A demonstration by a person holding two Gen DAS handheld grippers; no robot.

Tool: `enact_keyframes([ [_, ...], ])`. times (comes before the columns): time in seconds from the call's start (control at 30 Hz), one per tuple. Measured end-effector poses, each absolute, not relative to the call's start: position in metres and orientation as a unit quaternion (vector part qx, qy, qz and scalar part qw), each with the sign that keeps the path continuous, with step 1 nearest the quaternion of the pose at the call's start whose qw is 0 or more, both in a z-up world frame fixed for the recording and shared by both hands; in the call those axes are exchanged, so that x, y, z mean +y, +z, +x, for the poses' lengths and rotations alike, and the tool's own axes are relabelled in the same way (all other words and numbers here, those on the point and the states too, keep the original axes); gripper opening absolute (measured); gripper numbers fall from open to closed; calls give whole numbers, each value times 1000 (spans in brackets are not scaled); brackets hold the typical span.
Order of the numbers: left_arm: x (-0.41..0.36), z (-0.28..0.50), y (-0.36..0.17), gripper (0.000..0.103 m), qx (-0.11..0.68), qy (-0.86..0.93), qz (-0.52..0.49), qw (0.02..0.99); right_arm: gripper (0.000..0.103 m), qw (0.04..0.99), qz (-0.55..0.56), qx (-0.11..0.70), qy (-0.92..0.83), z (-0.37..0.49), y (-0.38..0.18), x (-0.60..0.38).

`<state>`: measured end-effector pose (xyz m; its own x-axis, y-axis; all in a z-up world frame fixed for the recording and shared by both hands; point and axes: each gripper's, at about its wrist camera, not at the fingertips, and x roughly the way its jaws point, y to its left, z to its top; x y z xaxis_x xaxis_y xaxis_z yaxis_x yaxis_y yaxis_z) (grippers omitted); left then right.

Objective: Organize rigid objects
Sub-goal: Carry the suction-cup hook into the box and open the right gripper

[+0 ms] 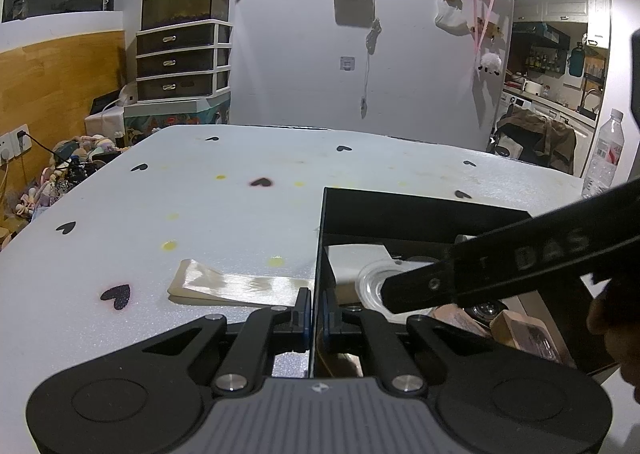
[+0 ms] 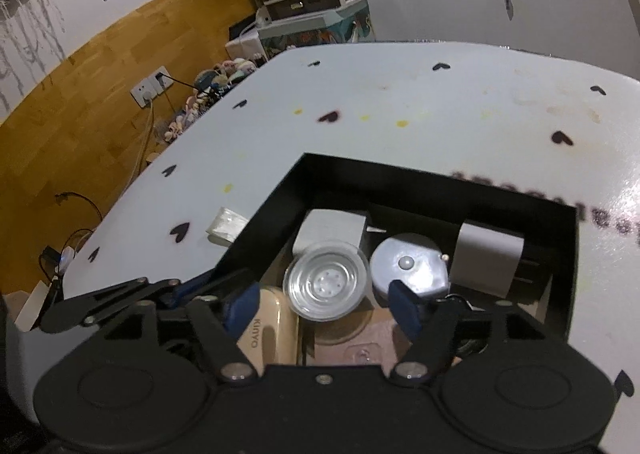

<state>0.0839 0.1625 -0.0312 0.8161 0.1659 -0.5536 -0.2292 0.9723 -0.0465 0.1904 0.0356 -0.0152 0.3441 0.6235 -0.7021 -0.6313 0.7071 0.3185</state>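
Note:
A black open box (image 1: 400,210) (image 2: 360,174) stands on the white table. My left gripper (image 1: 316,314) is shut on the box's left wall, one blue pad on each side. My right gripper (image 2: 322,302) hangs open over the box, pointing down into it. A clear round dish (image 2: 326,282) (image 1: 372,282) lies between its fingers, and the pads do not touch it. Beside the dish are a silver round object (image 2: 412,266), a white block (image 2: 328,232), a grey block (image 2: 484,254) and a beige case (image 2: 268,334). One right finger (image 1: 420,286) crosses the left wrist view.
The white table sheet (image 1: 200,194) has black heart marks and yellow spots. A flat glossy packet (image 1: 236,288) (image 2: 224,228) lies just left of the box. A clear water bottle (image 1: 604,158) stands at the far right edge. A drawer unit (image 1: 184,58) stands beyond the table.

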Motion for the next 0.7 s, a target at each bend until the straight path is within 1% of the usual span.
enact_keyframes([
  [0.4,163,84,-31,4,285,103,-56,951,75,827,4,421,372,191,-11,25],
  [0.6,164,83,-31,4,285,103,-57,951,76,846,-4,374,379,177,14,14],
  [0.7,166,83,-31,4,284,103,-58,951,79,858,-8,340,385,165,30,2],
])
